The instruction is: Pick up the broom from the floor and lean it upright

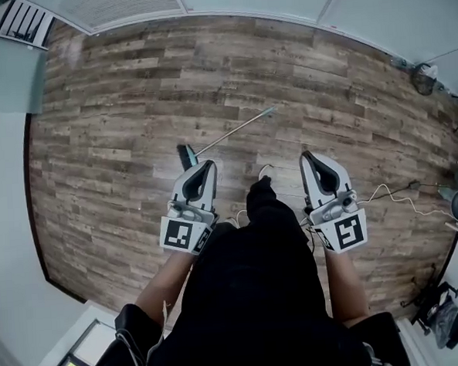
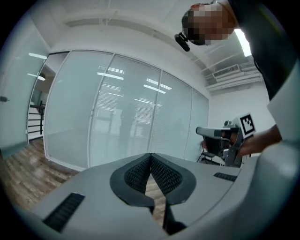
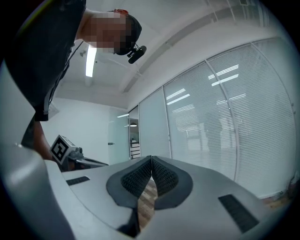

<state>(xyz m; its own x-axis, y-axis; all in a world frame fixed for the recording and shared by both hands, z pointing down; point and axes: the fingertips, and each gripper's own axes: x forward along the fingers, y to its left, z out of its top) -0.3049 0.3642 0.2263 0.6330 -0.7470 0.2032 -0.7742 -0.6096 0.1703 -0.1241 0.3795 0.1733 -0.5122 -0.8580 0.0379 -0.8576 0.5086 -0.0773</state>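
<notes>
Lying on the floor (image 1: pixel 116 108): broom (image 1: pixel 234 132), dark head nearest, thin pale handle slanting away.
Left hand-held gripper (image 1: pixel 206 166): jaws closed, empty, just short of the broom head.
Right hand-held gripper (image 1: pixel 308 158): jaws closed, empty.
Handling: probably light and stiff; the smooth handle may slip.
Grasp: mid-handle.

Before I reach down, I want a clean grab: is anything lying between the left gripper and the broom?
Nothing visible does. The broom lies on the wood floor just beyond the shut left gripper.
</notes>
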